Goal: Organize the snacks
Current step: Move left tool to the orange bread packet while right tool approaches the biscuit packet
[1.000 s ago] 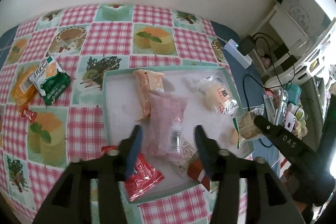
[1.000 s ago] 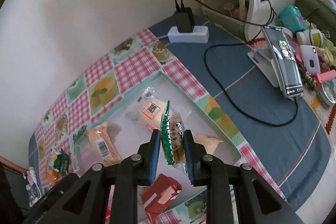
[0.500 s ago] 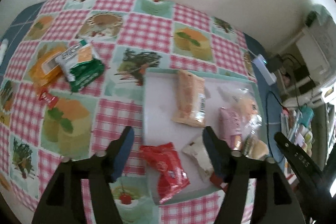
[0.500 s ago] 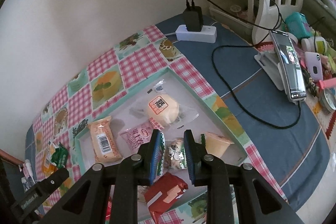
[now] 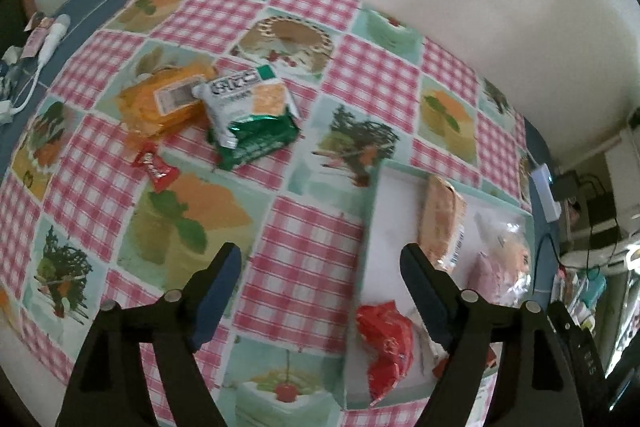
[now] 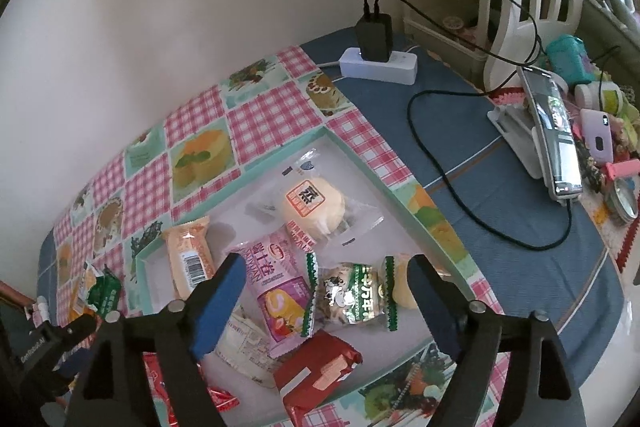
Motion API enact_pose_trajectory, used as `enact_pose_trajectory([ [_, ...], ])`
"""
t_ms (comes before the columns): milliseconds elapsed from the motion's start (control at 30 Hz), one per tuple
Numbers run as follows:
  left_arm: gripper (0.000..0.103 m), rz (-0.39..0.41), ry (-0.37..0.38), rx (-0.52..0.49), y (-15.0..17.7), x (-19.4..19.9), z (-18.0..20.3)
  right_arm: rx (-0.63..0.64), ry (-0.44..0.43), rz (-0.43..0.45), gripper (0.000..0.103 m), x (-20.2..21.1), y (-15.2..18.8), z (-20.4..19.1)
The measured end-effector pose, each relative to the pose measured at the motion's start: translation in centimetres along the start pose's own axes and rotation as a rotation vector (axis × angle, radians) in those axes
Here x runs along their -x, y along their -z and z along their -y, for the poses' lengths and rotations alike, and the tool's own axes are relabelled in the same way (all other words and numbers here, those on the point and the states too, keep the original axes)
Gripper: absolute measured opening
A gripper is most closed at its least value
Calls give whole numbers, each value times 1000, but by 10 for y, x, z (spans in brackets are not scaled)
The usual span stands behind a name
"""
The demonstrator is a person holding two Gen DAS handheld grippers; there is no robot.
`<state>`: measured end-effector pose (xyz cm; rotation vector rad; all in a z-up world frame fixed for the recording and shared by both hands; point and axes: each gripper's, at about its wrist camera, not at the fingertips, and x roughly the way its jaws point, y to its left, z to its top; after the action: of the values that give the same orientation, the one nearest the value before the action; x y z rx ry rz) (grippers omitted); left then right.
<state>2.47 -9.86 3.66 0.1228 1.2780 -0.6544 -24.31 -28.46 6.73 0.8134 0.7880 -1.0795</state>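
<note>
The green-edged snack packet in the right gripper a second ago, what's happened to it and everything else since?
The right gripper released the green-edged packet, now lying in the tray; its jaws are opening. The left gripper swung off the tray toward the loose snacks, opening, empty. Other snacks unmoved.

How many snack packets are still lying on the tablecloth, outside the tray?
3: the orange packet, the green and white packet overlapping its edge, and the small red candy just in front of them. Others may be out of view.
</note>
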Motion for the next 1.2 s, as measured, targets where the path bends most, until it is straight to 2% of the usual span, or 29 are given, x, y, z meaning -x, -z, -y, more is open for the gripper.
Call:
enact_pose_trajectory([
  [67, 92, 14, -12, 6, -1, 0, -3, 10, 5, 1, 97, -1, 1, -2],
  [133, 92, 25, -25, 6, -3, 0, -4, 18, 6, 5, 103, -2, 2, -4],
  [500, 93, 31, -52, 45, -7, -4, -18, 74, -9, 8, 103, -3, 9, -23],
  [633, 93, 58, -89, 50, -12, 2, -31, 142, -43, 0, 103, -2, 18, -52],
  [900, 93, 129, -226, 73, -28, 22, -79, 249, -118, -34, 103, 3, 46, -114],
  [1067, 93, 141, -236, 163, -31, 30, -116, 310, -154, -39, 103, 8, 60, -146],
  [1200, 93, 147, -233, 205, -31, 33, -130, 348, -177, -34, 103, 11, 70, -164],
])
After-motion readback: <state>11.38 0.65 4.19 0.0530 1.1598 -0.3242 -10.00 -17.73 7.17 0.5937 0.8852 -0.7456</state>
